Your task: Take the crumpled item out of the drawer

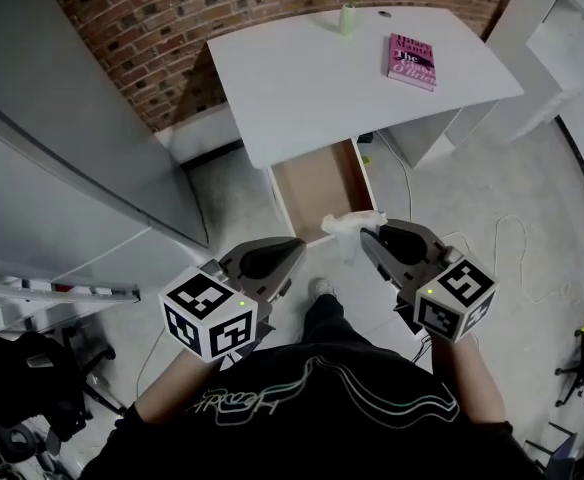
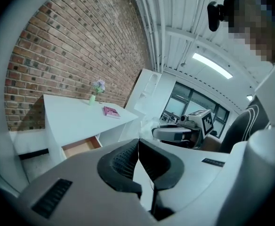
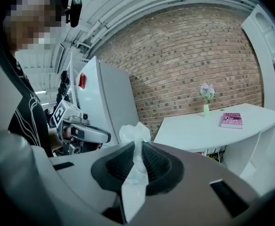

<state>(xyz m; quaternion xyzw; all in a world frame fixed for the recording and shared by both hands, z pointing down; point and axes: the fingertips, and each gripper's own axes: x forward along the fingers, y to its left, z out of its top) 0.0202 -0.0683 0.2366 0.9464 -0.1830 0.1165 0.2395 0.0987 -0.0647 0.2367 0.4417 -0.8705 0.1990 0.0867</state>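
- The right gripper (image 3: 136, 160), a grey hand-held tool with black ribbed pads, has its jaws pinched on the crumpled white tissue-like wad (image 3: 134, 133). The wad puffs out past the tips and a thin strip trails down between the pads. The hold is therefore on a narrow fold, likely the only firm purchase such soft stuff offers.
- In the head view the wad (image 1: 352, 225) hangs over the near front edge of the open white drawer with a brown wooden bottom (image 1: 317, 183). It sits at the gripper's tips, not down inside. I judge it lifted clear, and the drawer bottom that shows looks bare.
- The left gripper (image 1: 294, 253) sits just in front of the drawer, off its left corner. Its jaws are pressed together with nothing between them. It seems parked there to leave the drawer mouth free for the other hand.
- Beyond the drawer, on the white desk top (image 1: 302, 78) above it, lie a pink book (image 1: 412, 60) and a small green vase of pale flowers (image 1: 347, 16). Both are well apart from the drawer and play no part.
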